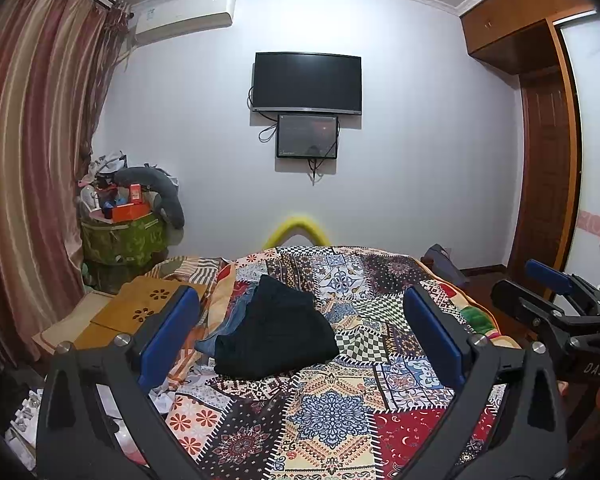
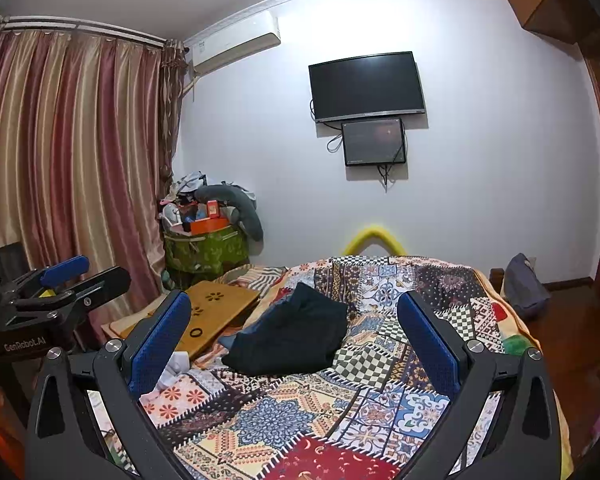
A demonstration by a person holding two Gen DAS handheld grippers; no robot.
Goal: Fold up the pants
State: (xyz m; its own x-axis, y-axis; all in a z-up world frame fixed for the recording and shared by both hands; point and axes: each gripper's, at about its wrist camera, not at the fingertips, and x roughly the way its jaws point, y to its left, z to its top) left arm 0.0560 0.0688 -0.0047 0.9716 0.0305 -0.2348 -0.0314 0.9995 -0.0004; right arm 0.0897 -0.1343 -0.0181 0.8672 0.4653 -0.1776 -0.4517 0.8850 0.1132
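Our left tongs (image 1: 300,328) stand spread wide with nothing between the blue pads, and our right tongs (image 2: 294,332) are splayed the same way, also empty. Both hang above the near end of the bed, apart from the cloth. The dark pants (image 1: 276,336) lie in a rumpled heap on the patchwork quilt (image 1: 332,412), toward its left side, resting partly on a blue garment (image 1: 230,320). Just left of the heap we see a wooden lap tray (image 2: 216,312). A dark screen (image 1: 306,82) hangs on the far wall.
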